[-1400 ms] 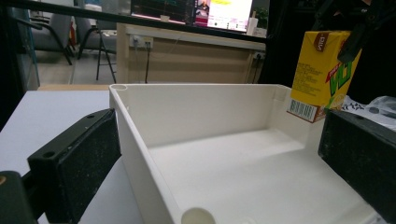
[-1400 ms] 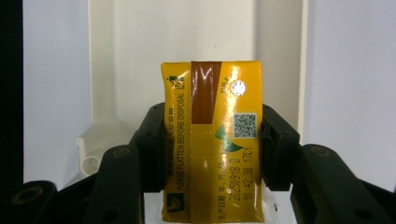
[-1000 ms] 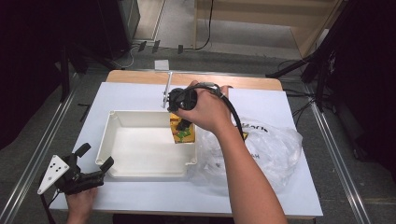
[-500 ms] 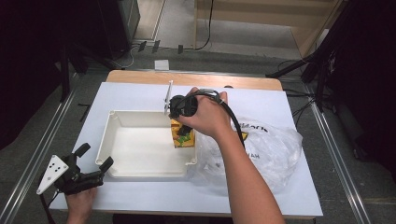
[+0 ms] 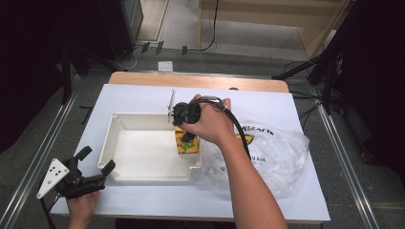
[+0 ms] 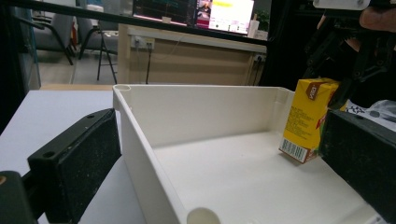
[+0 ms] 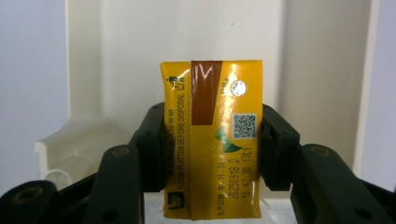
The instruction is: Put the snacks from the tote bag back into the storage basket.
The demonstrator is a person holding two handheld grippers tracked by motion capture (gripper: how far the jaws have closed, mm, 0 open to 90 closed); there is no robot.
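Gripping: right gripper [image 7: 212, 154] is clenching the juice carton [image 7: 212, 140] inside the tray [image 5: 143, 176].
Resting: left gripper [image 5: 95, 162] is lying released beside the tray's corner.

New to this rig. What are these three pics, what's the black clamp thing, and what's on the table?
There is no robot here: a person holds a hand-operated two-jaw gripper in each hand. The high view looks down on the table from above the person. The other two pictures come from cameras riding on each gripper, looking along its black jaws.

On the white table sit a white plastic tray and, beside it, a clear plastic bag.

The right gripper is shut on a yellow juice carton, holding it inside the tray near its right wall; the left gripper view shows the carton tilted, its bottom at or just above the tray floor.

The left gripper is open at the tray's near left corner, holding nothing.
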